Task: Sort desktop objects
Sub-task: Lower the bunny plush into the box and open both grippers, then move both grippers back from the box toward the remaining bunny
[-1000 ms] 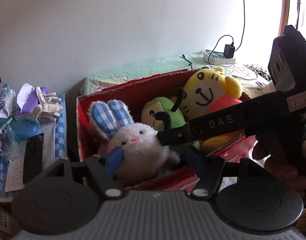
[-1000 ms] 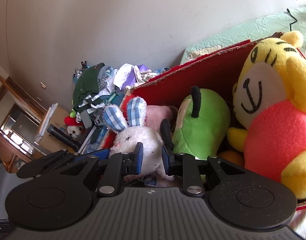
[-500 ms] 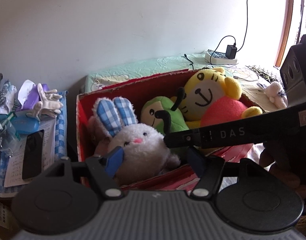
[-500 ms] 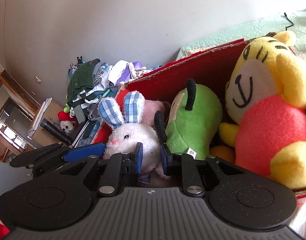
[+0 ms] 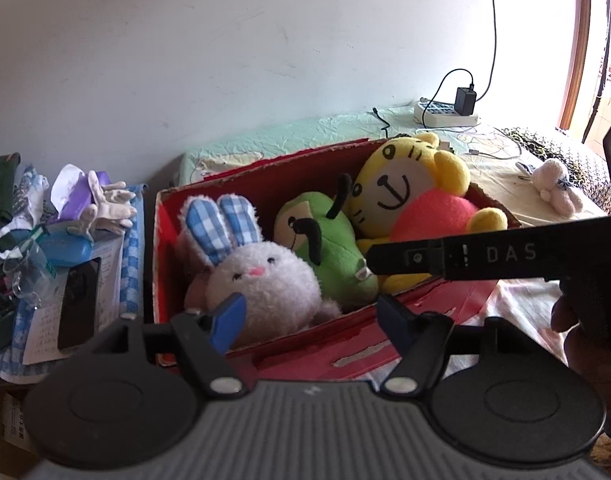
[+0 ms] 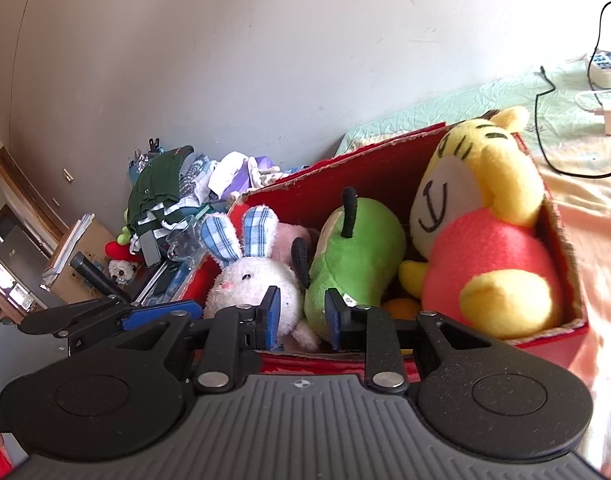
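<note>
Three plush toys sit packed in the red box [image 5: 261, 172]: the white bunny [image 5: 265, 280] with blue checked ears at the left end, the green toy [image 5: 329, 256] leaning in the middle, and the yellow tiger [image 5: 409, 188] in its pink shirt filling the right end. The left gripper [image 5: 311, 316] hangs at the box's near wall, its jaws opening, blue pads well apart; the bunny shows just past them, but nothing is pinched. From the other side, the right gripper [image 6: 301, 316] hovers at the near edge too, its jaws easing apart from nearly together, with only a narrow gap between the pads and nothing in it; the bunny and green toy lie just beyond. In the left view its black arm crosses in front of the tiger. Left of the box, a cluttered pile: a white glove [image 5: 109, 208], a blue case [image 5: 65, 250], a dark phone [image 5: 79, 308] on papers. Far right on the bedcover a small white plush [image 5: 557, 186] lies alone, and a power strip [image 5: 445, 114] sits by the wall.
</note>
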`<state>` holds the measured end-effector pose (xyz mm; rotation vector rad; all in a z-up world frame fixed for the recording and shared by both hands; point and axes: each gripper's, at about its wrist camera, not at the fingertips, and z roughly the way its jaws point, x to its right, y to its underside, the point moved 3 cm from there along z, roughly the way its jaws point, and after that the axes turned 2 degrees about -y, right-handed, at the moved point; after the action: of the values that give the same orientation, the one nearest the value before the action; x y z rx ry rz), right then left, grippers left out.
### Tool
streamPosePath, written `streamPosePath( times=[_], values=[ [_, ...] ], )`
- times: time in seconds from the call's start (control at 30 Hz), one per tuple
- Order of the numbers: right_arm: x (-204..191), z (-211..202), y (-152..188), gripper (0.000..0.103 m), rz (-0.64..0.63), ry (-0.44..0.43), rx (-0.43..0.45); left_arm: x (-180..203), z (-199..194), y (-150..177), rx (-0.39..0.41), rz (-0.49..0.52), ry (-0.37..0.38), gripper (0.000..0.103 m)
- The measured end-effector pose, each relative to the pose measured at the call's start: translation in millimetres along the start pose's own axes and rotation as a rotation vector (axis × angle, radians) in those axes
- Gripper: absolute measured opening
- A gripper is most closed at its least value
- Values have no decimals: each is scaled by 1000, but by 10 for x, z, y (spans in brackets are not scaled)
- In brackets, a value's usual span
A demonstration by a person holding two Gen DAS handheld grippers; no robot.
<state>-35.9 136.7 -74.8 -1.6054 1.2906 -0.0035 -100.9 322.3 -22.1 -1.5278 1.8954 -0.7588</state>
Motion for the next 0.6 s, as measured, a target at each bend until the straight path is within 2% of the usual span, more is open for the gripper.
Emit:
streamPosePath(
  times=[0.23,0.43,0.6],
  values=[
    [151,-243,59,30,55,28,53,145,-7,-122,-30,-12,-80,76],
    [239,-444,67,31,82,45,94,284,57,-164,-90,-25,-127,78],
    [304,-524,66,31,90,24,94,393,73,-183,-134,-31,-212,78]
  ],
)
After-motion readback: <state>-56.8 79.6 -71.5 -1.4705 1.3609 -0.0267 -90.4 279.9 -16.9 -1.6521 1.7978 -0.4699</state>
